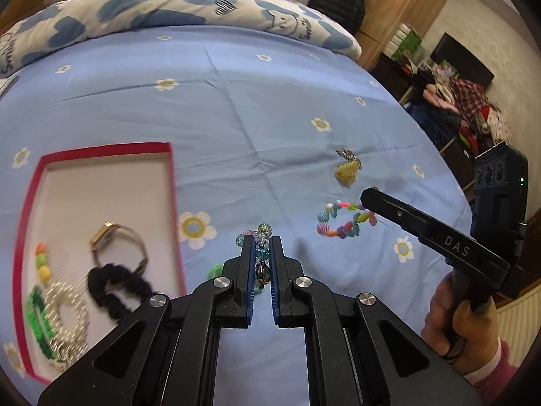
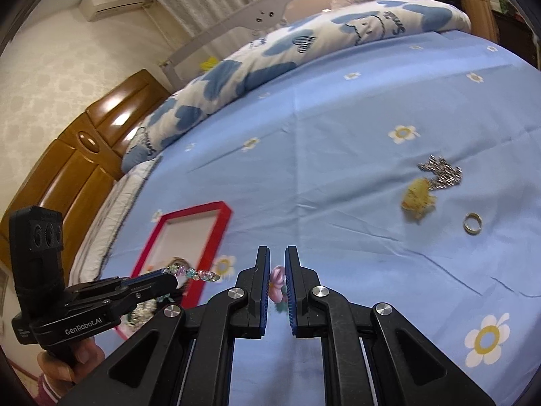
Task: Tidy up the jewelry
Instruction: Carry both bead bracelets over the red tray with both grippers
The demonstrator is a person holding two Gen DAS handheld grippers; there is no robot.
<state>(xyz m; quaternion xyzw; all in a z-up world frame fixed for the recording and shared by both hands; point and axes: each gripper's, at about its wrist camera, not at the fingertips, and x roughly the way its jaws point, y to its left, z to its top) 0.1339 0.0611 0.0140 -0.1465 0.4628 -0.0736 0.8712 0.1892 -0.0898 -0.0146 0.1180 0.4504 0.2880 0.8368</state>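
Black left tool (image 1: 262, 253), tilted downward, clamps a beaded bracelet (image 1: 262, 253); right tool (image 2: 277, 279) pinches colourful beads (image 1: 341, 220).

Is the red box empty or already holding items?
Holding items: the red box contains a watch, black scrunchie and comb.

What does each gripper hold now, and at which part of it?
The left gripper pinches a crystal bead bracelet across its strand. The right gripper pinches a colourful bead bracelet at one pink bead.
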